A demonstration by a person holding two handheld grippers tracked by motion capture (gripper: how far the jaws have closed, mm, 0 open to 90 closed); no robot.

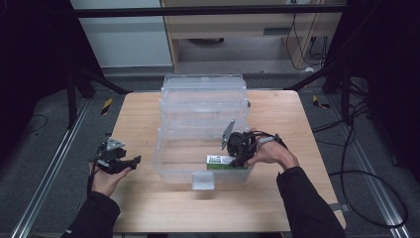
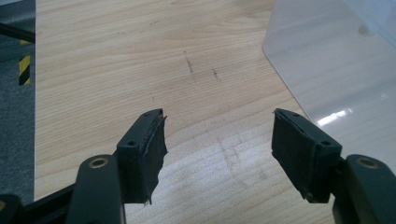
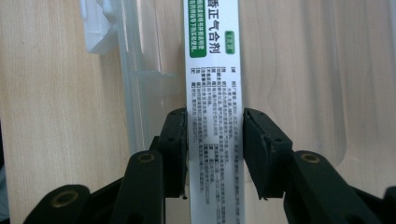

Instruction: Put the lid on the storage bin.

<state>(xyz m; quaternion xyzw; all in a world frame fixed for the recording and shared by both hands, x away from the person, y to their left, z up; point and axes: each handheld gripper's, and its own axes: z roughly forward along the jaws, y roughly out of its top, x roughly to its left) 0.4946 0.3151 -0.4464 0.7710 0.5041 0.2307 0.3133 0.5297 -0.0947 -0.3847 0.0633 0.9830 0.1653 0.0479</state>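
While the left gripper [image 1: 130, 162] rests low over the desk [image 1: 148, 208] at about eight o'clock from the clear plastic bin [image 1: 203, 106], the right gripper [image 1: 236, 157] reaches into the bin's near end at roughly five o'clock. The person's right hand [image 1: 270, 151] carries it from the three o'clock side, and the left hand [image 1: 106, 176] lies under its own gripper near the desk's left edge.

In the right gripper view the white and green box [image 3: 214, 93] runs straight up toward twelve o'clock between the jaws. The left pad appears to touch the box's edge, while a thin gap shows between the box and the right pad, so the right gripper [image 3: 215, 154] straddles the box loosely rather than squeezing it. The box lies on the bin's clear floor, close to the near wall, whose white latch [image 1: 203, 180] sits at six o'clock in the high view.

In the left gripper view the left gripper [image 2: 218, 142] stands spread wide with nothing between its pads, above bare wood. A corner of the bin [image 2: 336, 79] shows at two o'clock there.
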